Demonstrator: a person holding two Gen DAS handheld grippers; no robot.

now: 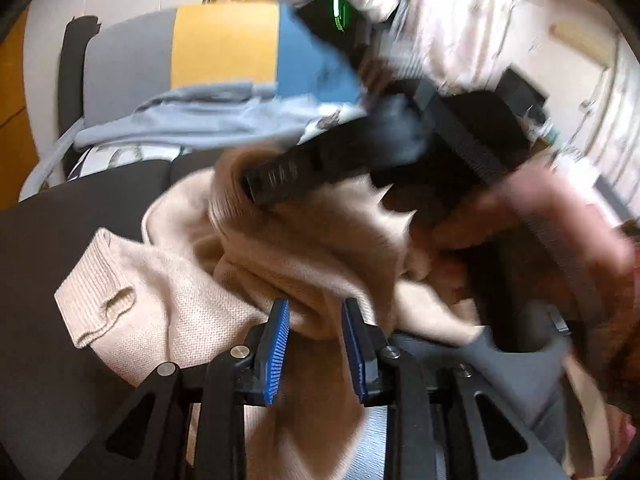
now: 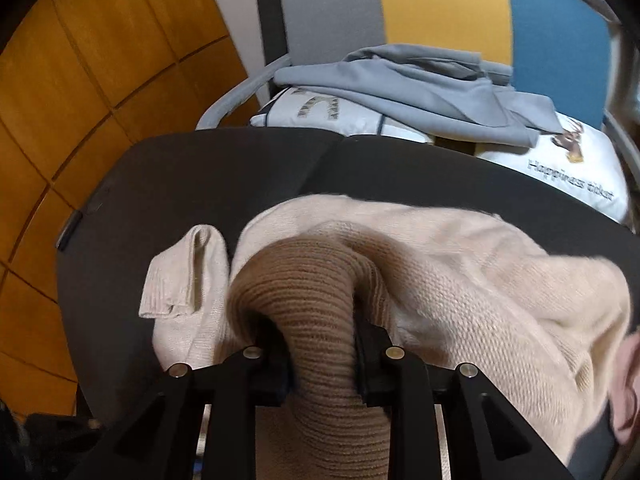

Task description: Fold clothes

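A cream knit sweater (image 2: 460, 264) lies bunched on a dark round tabletop (image 2: 192, 184), with one ribbed cuff (image 2: 184, 276) flopped out toward the table's left side. The right gripper (image 2: 320, 344) is clamped on a thick roll of ribbed knit (tan in shadow, probably the hem or collar band), which fills the whole gap between its black fingers and arches up in front of the camera. Seen from the left wrist, the left gripper (image 1: 316, 320) has its blue-padded fingers (image 1: 276, 340) closed on a fold of the same sweater, the cloth pinched between them. The right gripper (image 1: 280, 180) also crosses that view, blurred, held in the person's hand (image 1: 560, 232). Beyond the table stands a chair with a grey, yellow and blue back (image 2: 440, 4), holding a grey garment (image 2: 420, 88) on top of white printed pillows (image 2: 560, 168). The step in hand looks like gathering and lifting the sweater by two edges, before any fold is made. The next move likely calls for drawing the two grips apart and spreading the knit flat on the tabletop, so sleeves and hem can be found.
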